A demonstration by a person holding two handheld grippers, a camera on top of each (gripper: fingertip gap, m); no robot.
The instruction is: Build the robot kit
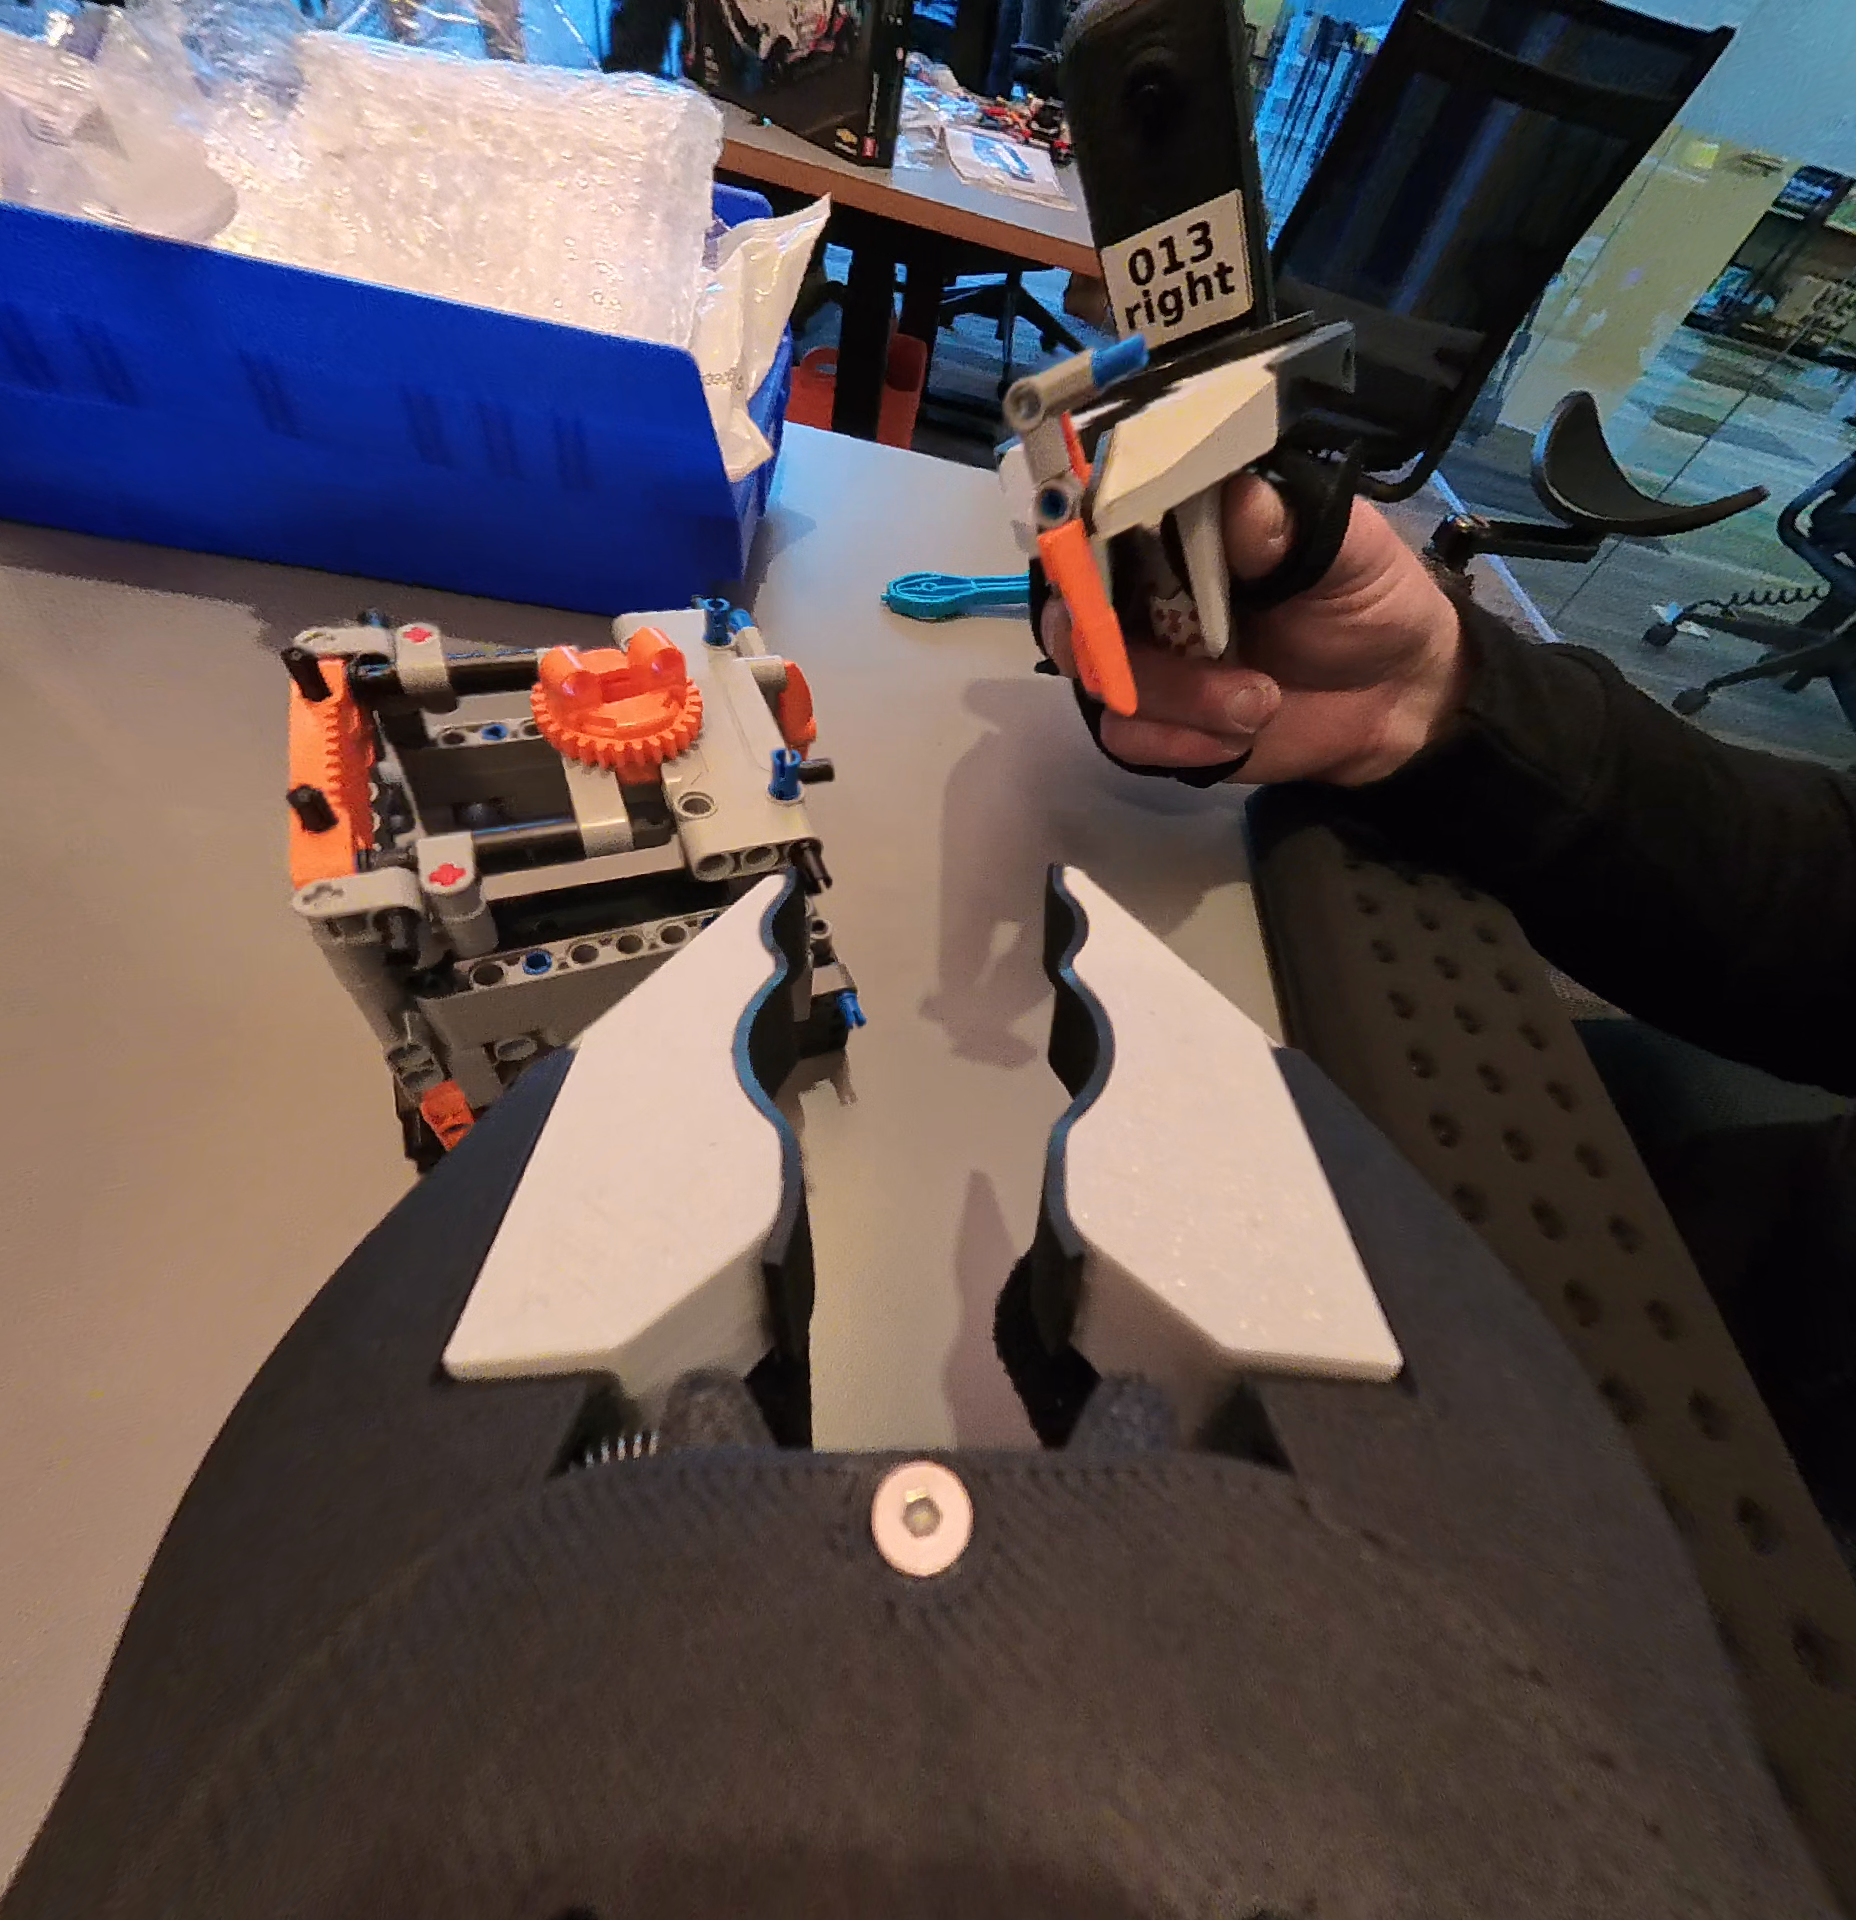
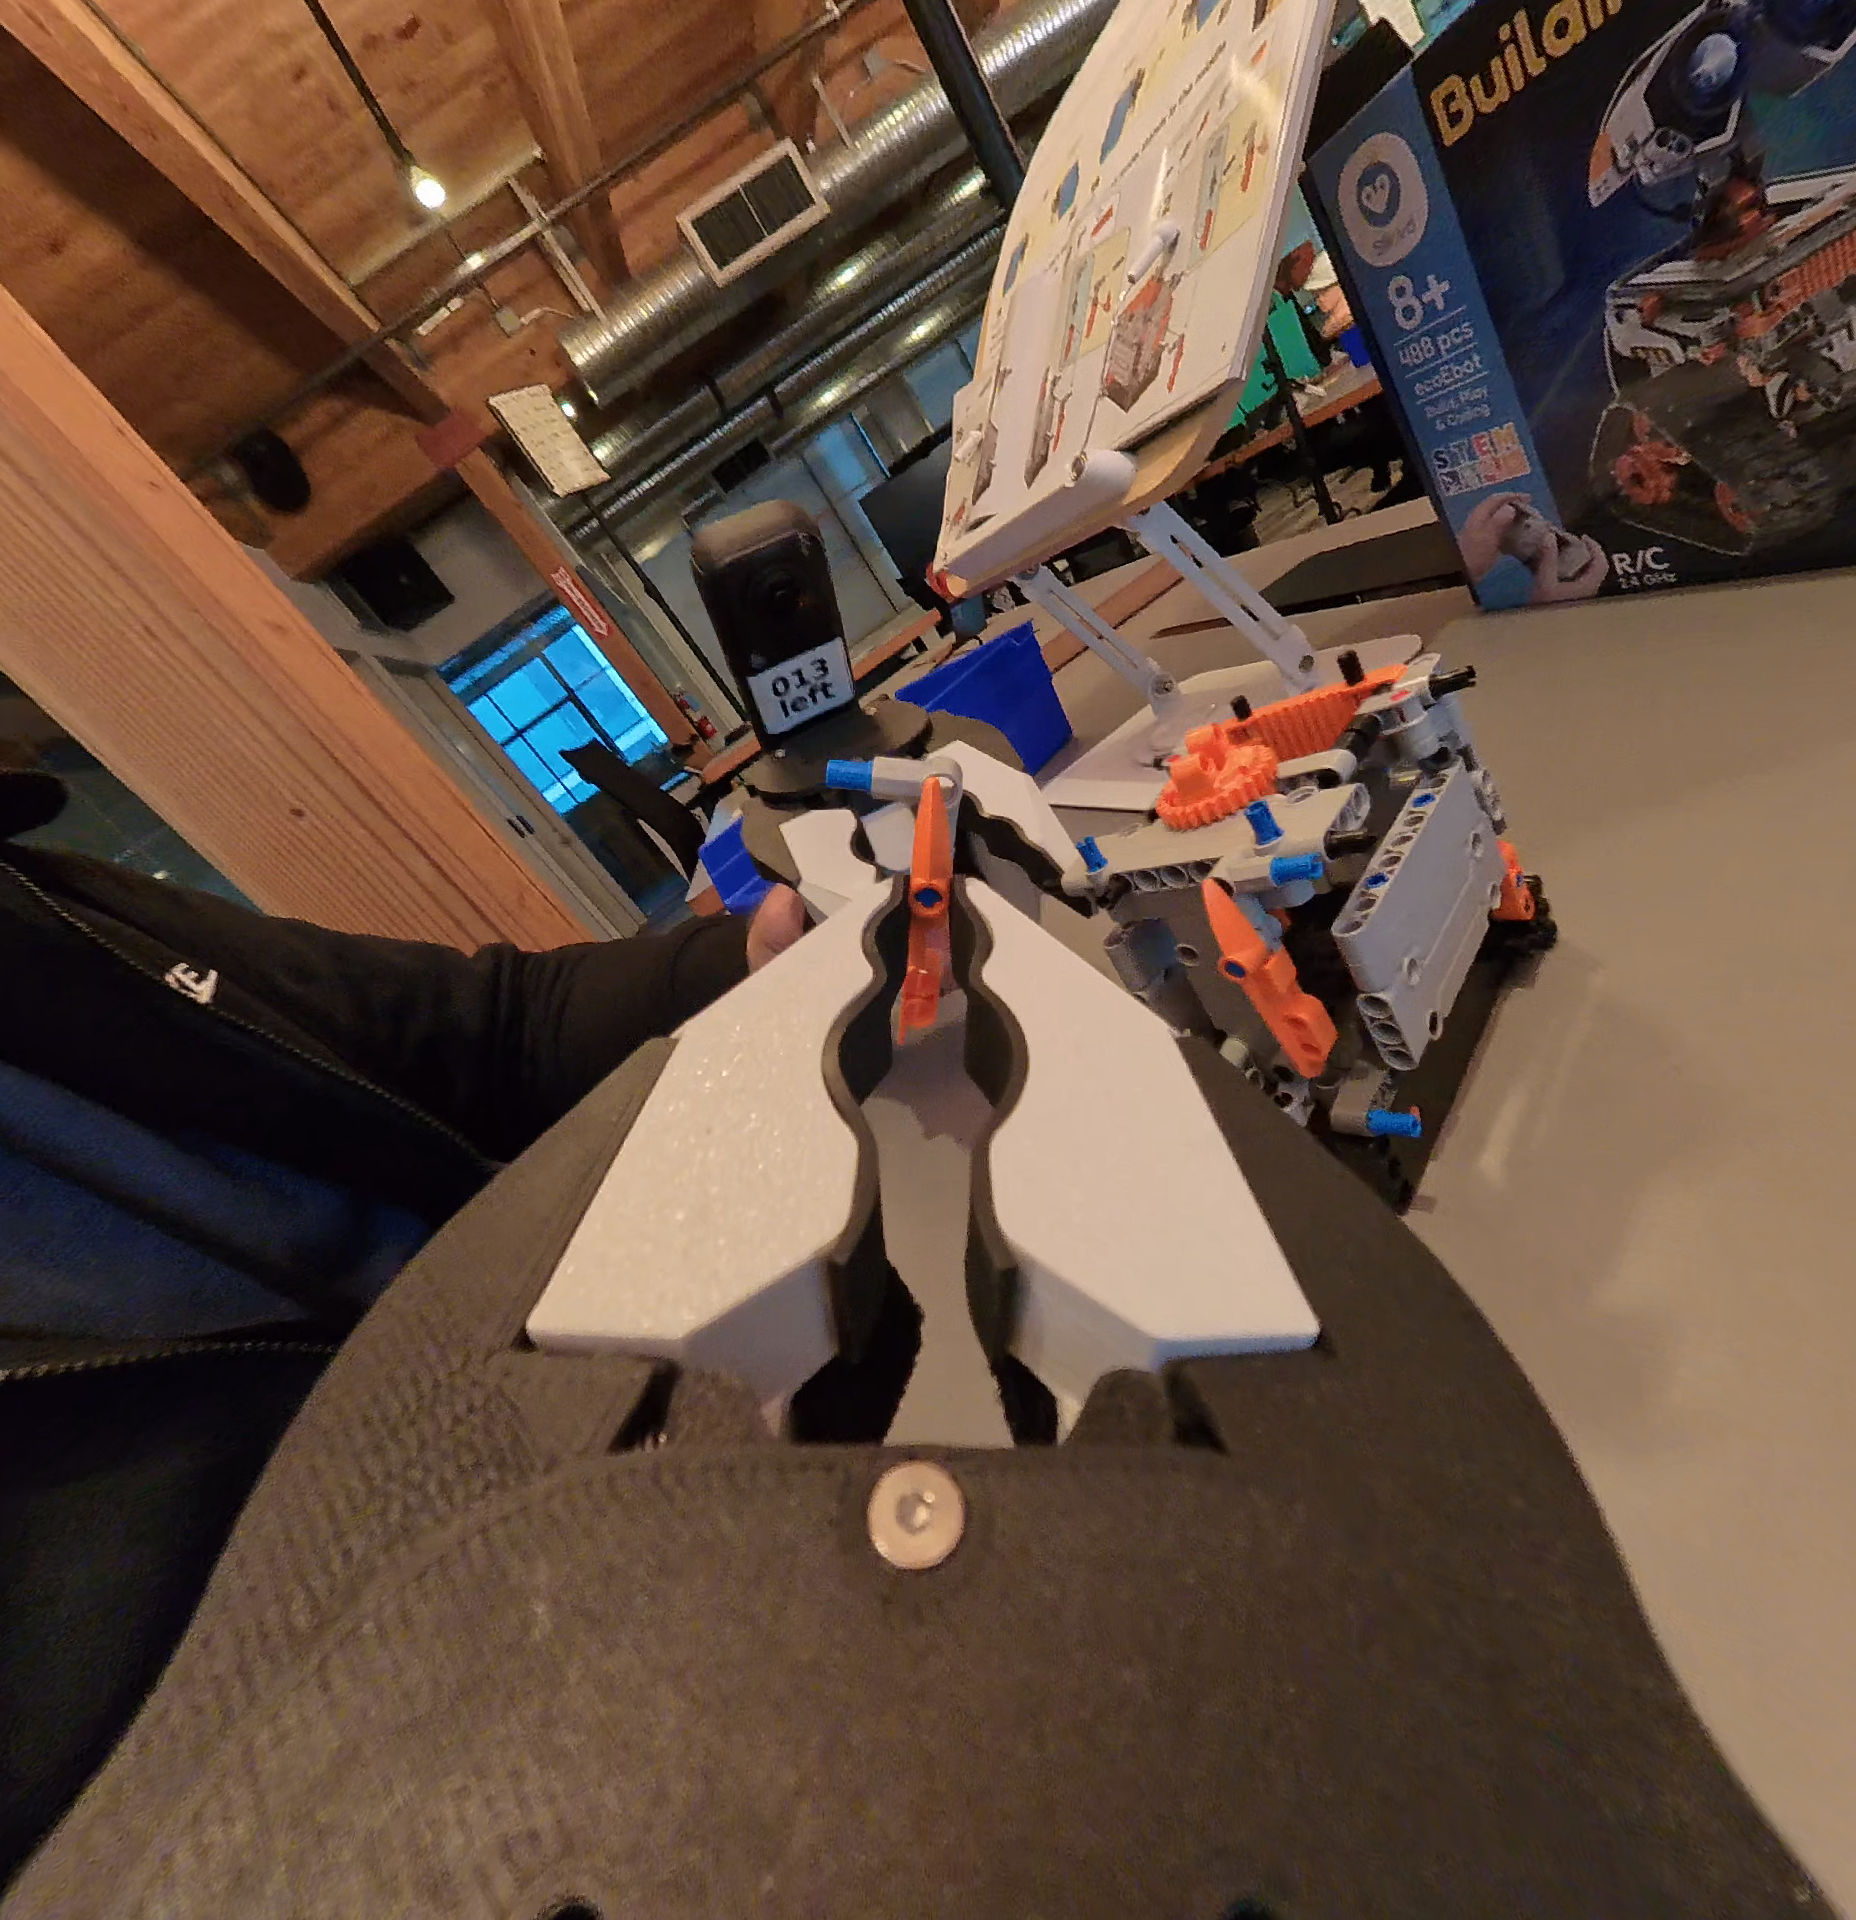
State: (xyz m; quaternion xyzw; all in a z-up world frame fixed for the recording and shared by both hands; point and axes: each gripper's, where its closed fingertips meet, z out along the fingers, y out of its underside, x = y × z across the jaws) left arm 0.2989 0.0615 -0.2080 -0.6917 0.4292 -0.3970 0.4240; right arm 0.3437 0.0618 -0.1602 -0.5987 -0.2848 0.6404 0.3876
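Looking along the left wrist view first: the left hand-held gripper [image 1: 919, 904] stands released, its fingers spread with bare bench [image 1: 124, 1039] showing between them and nothing held. The brick-built model [image 1: 550, 821], grey with orange gears, stands on the bench at about 11 o'clock from the fingertips; the left fingertip overlaps its near corner in the picture, but contact cannot be confirmed. At 1 o'clock, raised off the bench, the right hand-held gripper [image 1: 1085, 488] is carried in a person's hand [image 1: 1308, 644] and is clenched on a small orange-and-grey subassembly [image 1: 1069, 520]. The orange blade hangs roughly upright, pointing down towards 6 o'clock. A blue bin [image 1: 363, 416] of clear bags lies at 10 o'clock, and a teal tool [image 1: 955, 594] at 12 o'clock.

Right wrist view: the right hand-held gripper [image 2: 929, 914] grasps the subassembly [image 2: 924, 914] between its fingertips, the long axis of the orange blade running along the fingers from 6 to 12 o'clock. The model [image 2: 1350, 904] sits at 2 o'clock, near but apart from the held piece. The left hand-held gripper [image 2: 934, 842] lies just beyond at 12 o'clock, closer to the model than the right one appears to be. An instruction booklet [image 2: 1132, 260] on a stand rises at 1 o'clock, and a printed box [image 2: 1651, 301] stands at 2 o'clock.
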